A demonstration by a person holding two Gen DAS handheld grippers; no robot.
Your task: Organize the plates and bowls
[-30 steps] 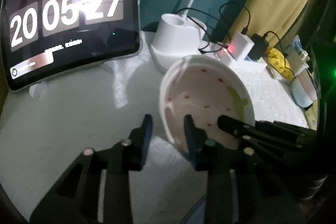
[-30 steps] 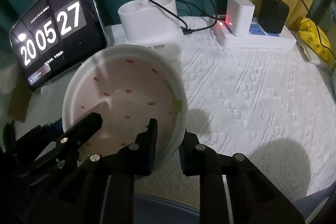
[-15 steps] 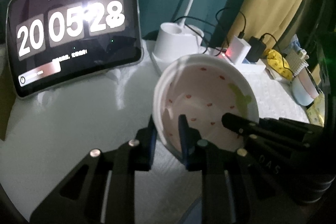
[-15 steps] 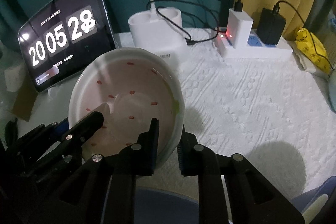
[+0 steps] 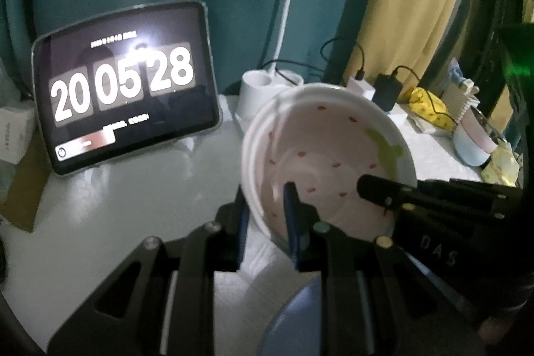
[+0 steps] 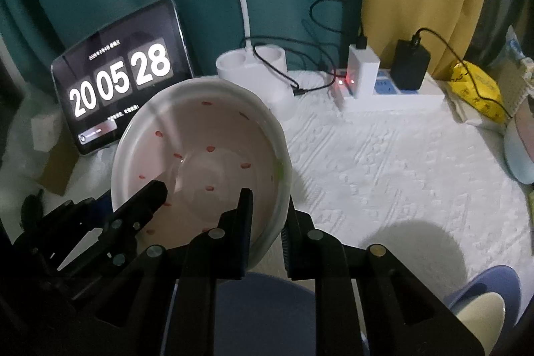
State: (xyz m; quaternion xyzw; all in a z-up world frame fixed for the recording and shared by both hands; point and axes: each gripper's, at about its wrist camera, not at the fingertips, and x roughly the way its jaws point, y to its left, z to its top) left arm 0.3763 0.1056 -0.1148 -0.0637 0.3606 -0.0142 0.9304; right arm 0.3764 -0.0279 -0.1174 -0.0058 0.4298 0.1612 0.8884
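A white bowl [image 5: 333,155] with red specks inside and a green mark on its rim is held tilted in the air above the table. My left gripper [image 5: 267,219] is shut on its left rim. My right gripper [image 6: 267,222] is shut on its right rim; the bowl shows in the right wrist view [image 6: 207,155]. A blue plate [image 6: 260,312] lies below both grippers at the near edge and also shows in the left wrist view [image 5: 293,319]. The bowl's underside is hidden.
A tablet clock [image 5: 123,85] stands at the back left. A white lamp base [image 6: 253,65] and a power strip with chargers [image 6: 383,89] sit at the back. A pale blue bowl [image 6: 517,152] is at the right edge, another blue dish [image 6: 490,292] at near right.
My left gripper has shut on the bowl's left rim. Both grippers have lifted the bowl off the white cloth, and it now sits higher and tilted.
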